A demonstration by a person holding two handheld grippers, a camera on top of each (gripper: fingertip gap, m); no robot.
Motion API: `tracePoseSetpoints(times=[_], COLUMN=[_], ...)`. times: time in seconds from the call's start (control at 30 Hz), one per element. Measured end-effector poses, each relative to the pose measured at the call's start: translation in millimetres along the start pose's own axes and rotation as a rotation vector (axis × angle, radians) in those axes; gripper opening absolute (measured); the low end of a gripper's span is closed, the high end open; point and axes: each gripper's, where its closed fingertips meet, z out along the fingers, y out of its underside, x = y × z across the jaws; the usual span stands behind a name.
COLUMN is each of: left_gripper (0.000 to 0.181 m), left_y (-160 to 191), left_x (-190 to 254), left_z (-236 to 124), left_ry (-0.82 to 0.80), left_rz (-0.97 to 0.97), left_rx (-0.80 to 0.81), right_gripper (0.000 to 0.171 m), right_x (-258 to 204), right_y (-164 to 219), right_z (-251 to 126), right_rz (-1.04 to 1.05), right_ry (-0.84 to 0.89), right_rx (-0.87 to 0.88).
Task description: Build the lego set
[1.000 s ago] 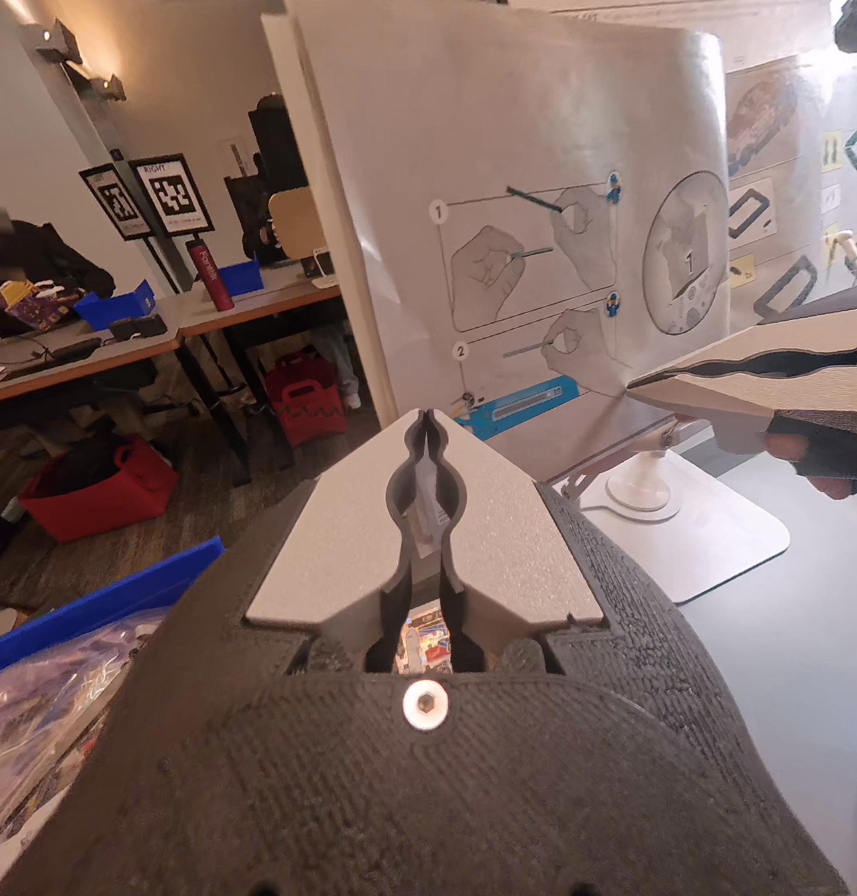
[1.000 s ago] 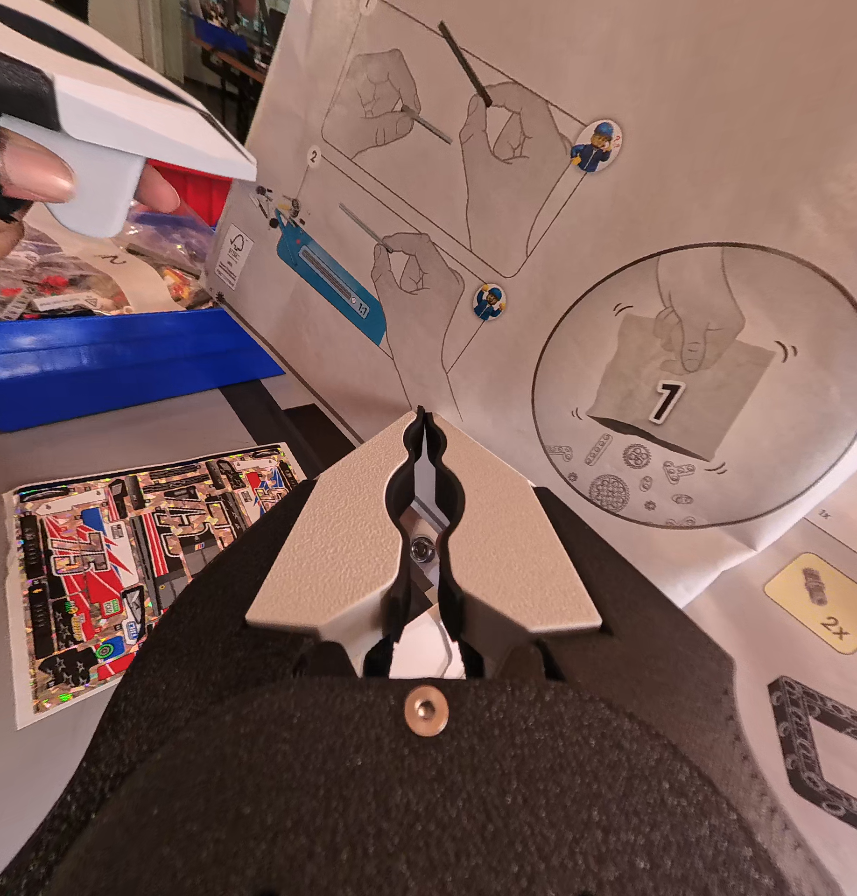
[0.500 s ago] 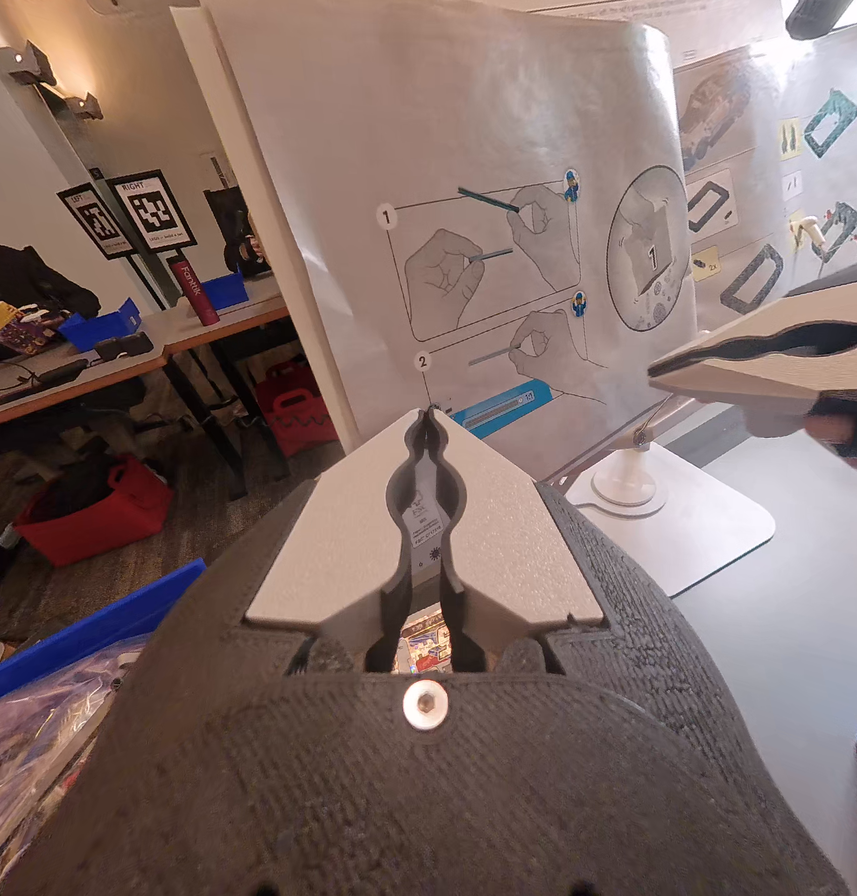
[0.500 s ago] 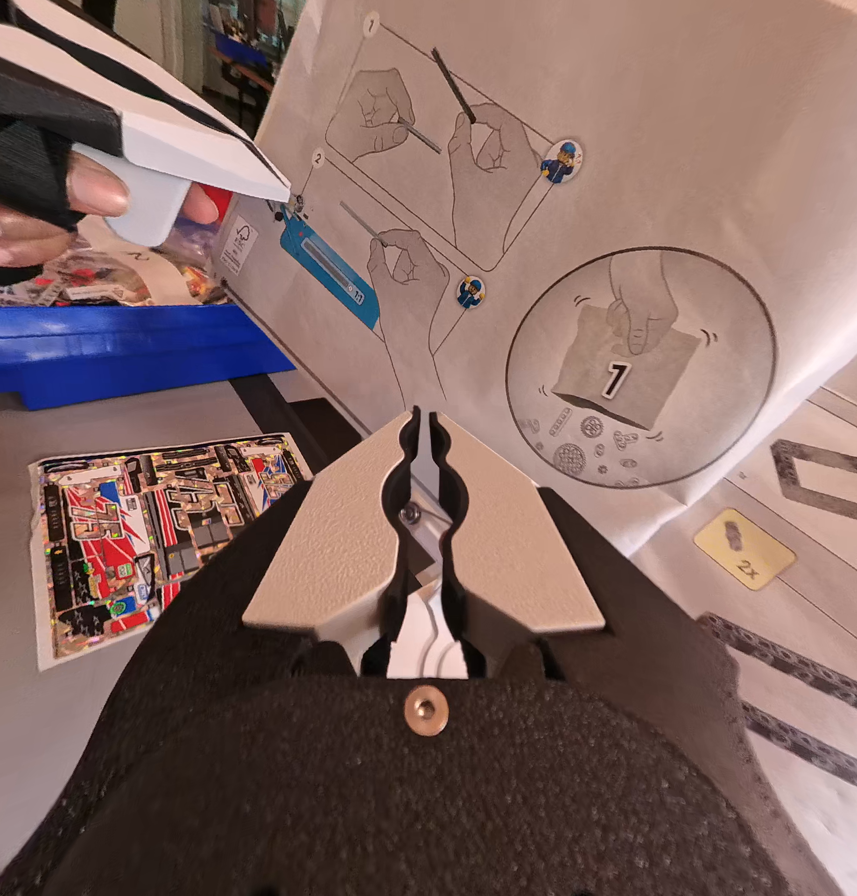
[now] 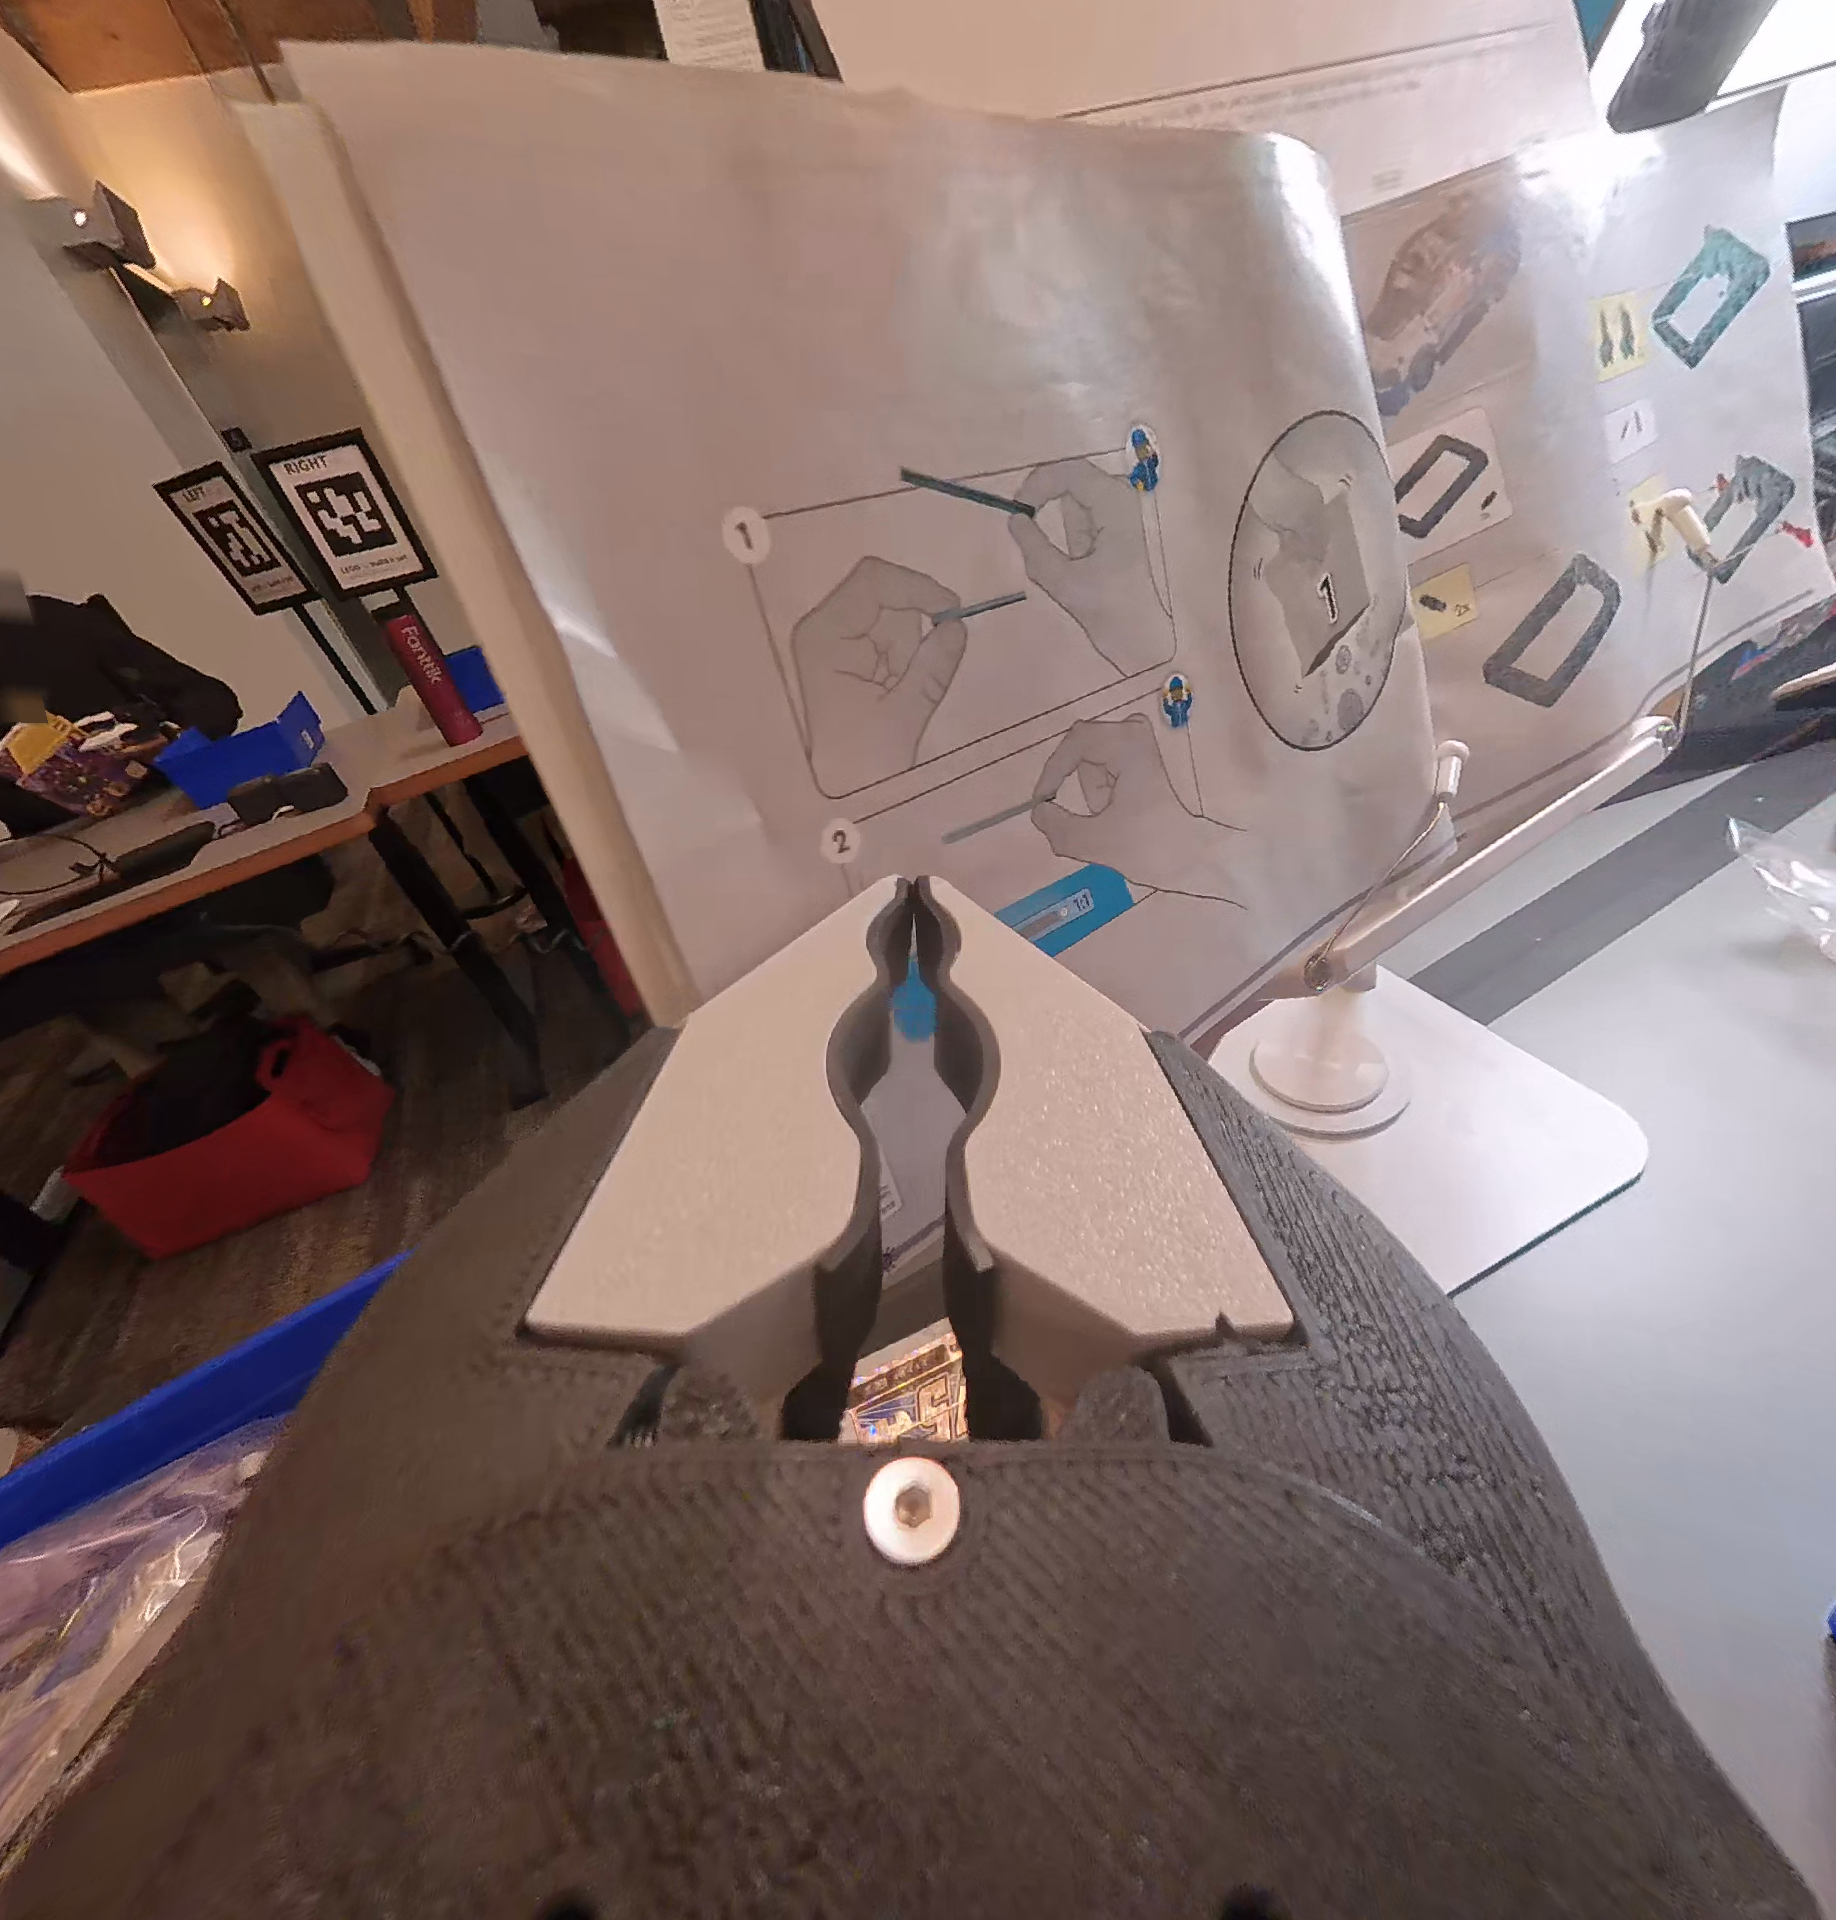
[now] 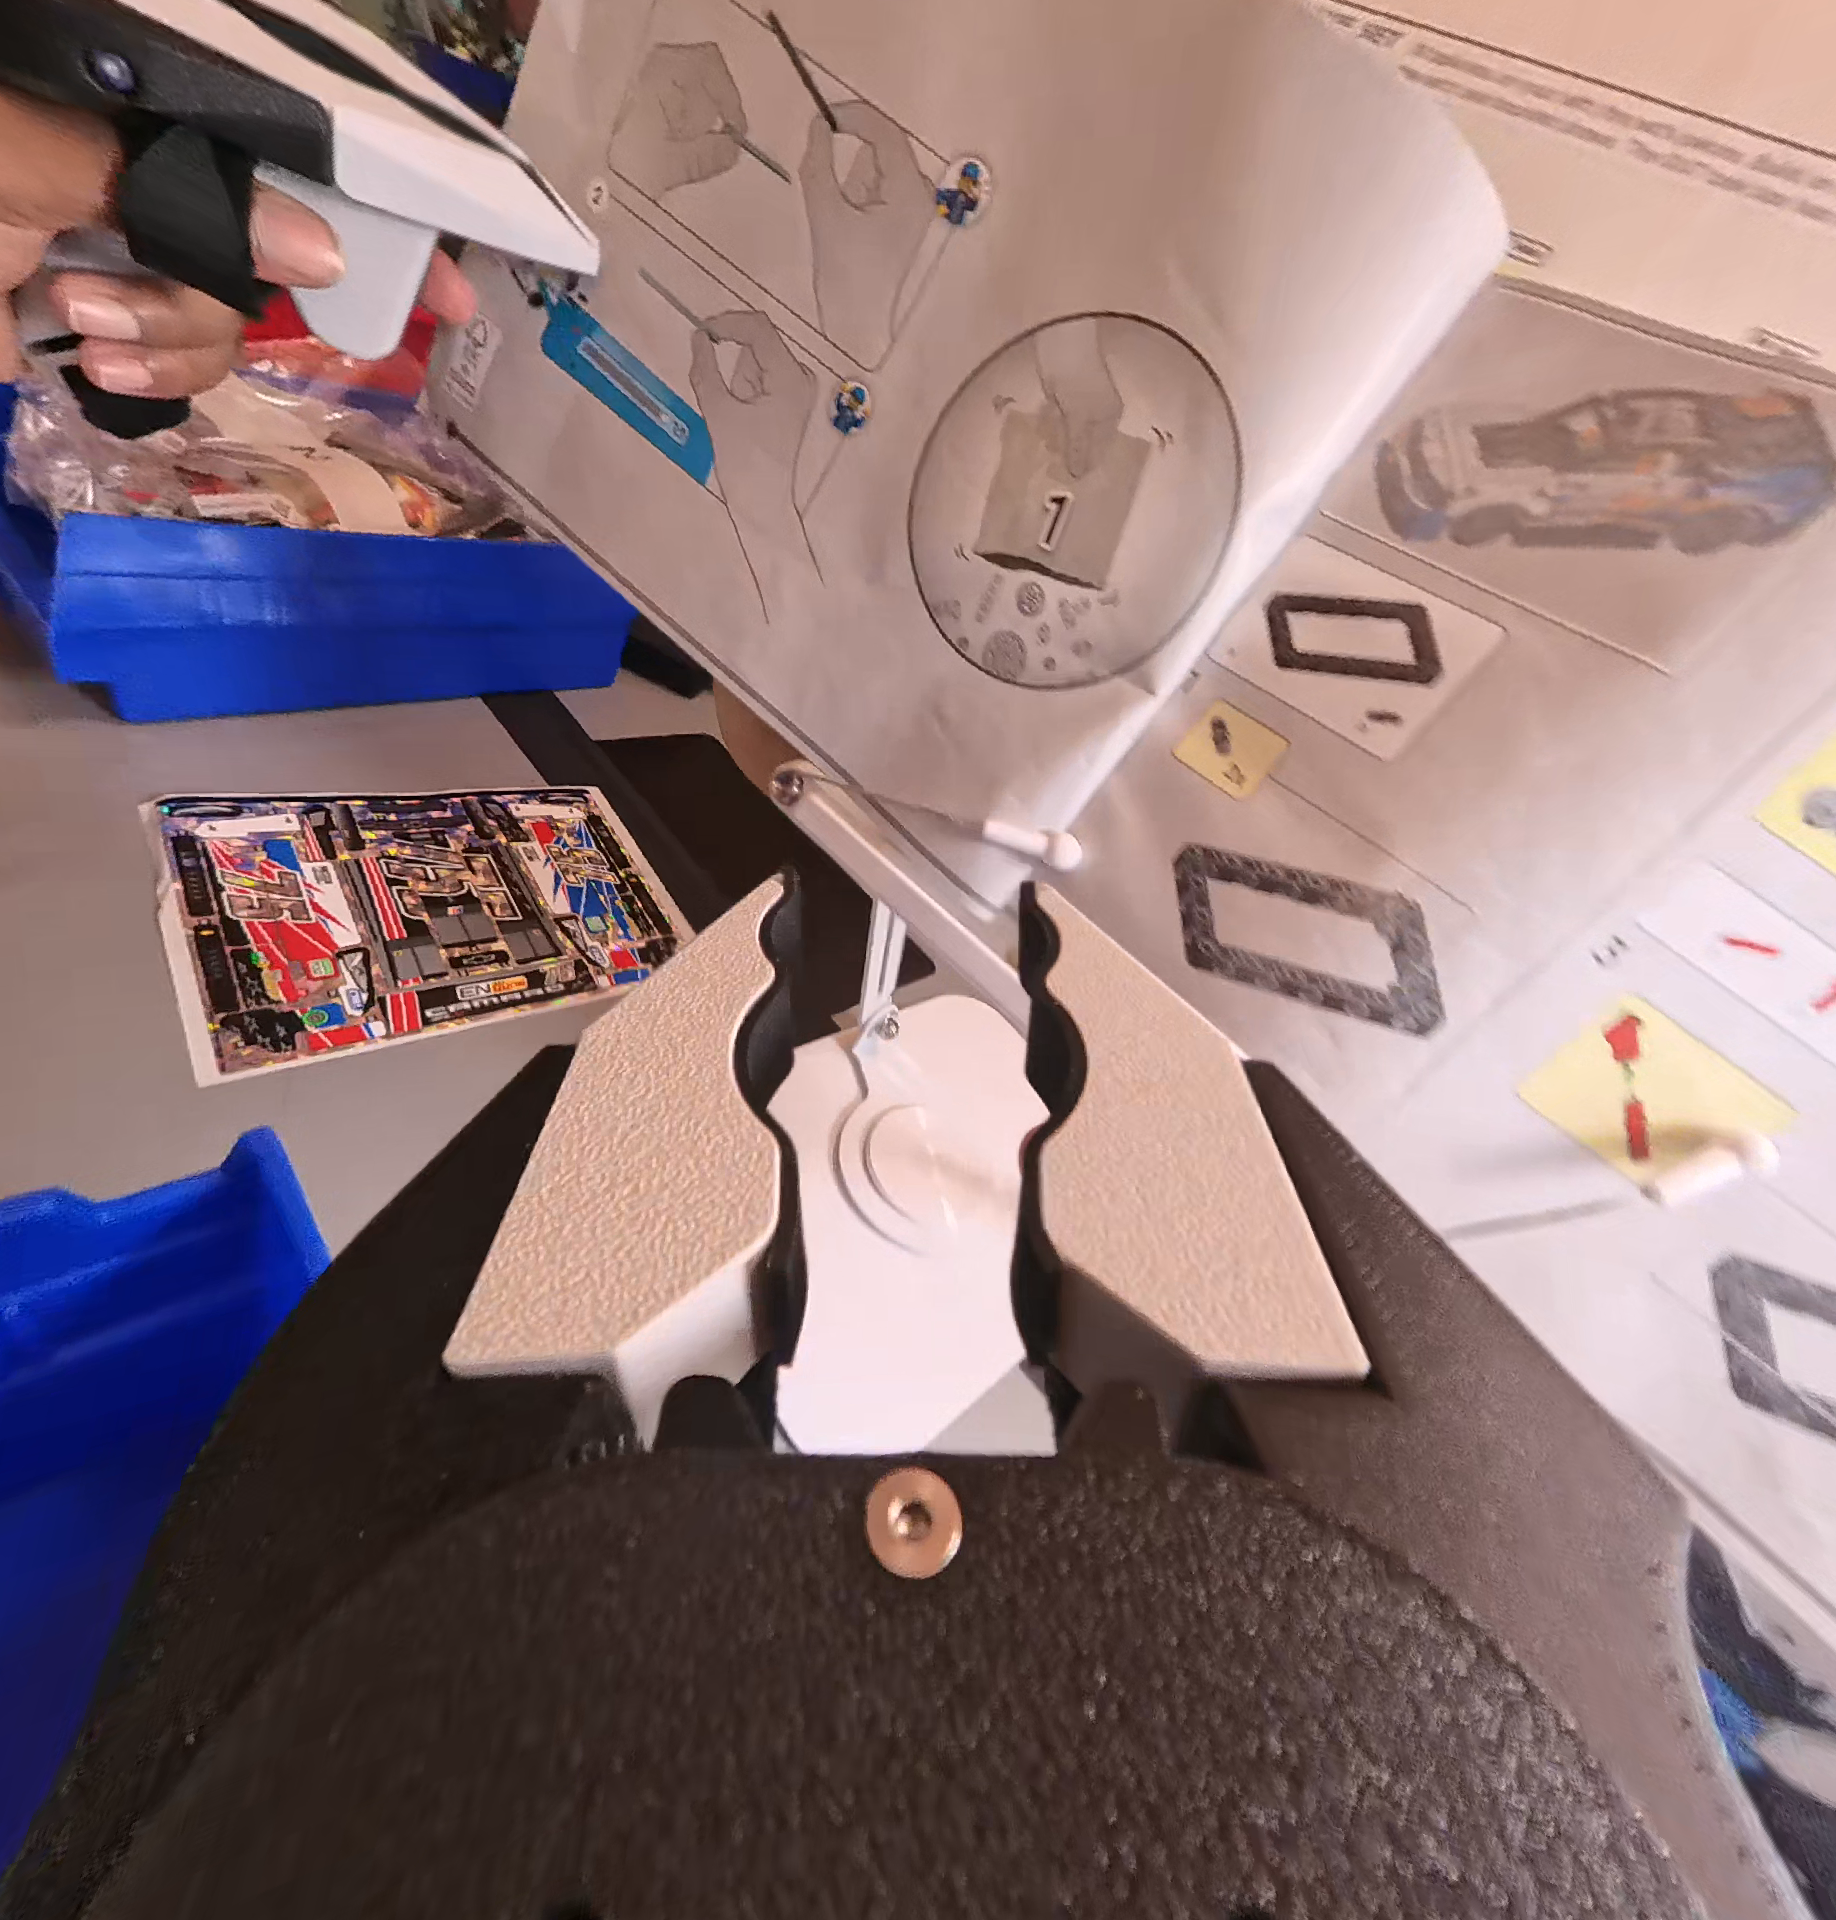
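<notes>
Blue bin [image 6: 322,634] holds bagged parts [image 6: 259,468]; left gripper [image 5: 914,888] pinches booklet page [image 5: 893,364], right gripper [image 6: 903,894] gapes empty.

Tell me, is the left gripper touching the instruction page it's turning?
Touching. In the left wrist view the left gripper has its fingers pinched shut on the lower edge of the curled instruction page, with paper showing through the slot between them.

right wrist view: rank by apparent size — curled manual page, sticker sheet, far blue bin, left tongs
1. Curled manual page, clearly largest.
2. Far blue bin and sticker sheet: similar; the bin is cropped at the left edge, so unranked.
3. Left tongs, smallest, though cropped at the frame corner.
</notes>
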Motion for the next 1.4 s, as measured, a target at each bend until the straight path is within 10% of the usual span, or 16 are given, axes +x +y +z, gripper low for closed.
tracePoseSetpoints(times=[0.5, 0.9, 1.13, 1.4], left_gripper=[0.047, 0.104, 0.071, 0.076], left_y=[57, 1, 43, -14], left_x=[-8, -12, -6, -46], left_z=[37, 78, 78, 34], left_ry=[-0.021, 0.120, 0.214, 0.030], left_rz=[-0.164, -0.343, -0.472, -0.307], left_rx=[-0.113, 0.054, -0.078, 0.092], right_gripper=[0.041, 0.039, 0.035, 0.032], right_x=[31, 31, 25, 26], right_y=[37, 28, 33, 23], right_z=[-48, -59, -66, -55], right_rz=[0.227, 0.218, 0.260, 0.204], right_ry=[0.063, 0.049, 0.018, -0.023], right_rx=[0.051, 0.064, 0.083, 0.059])
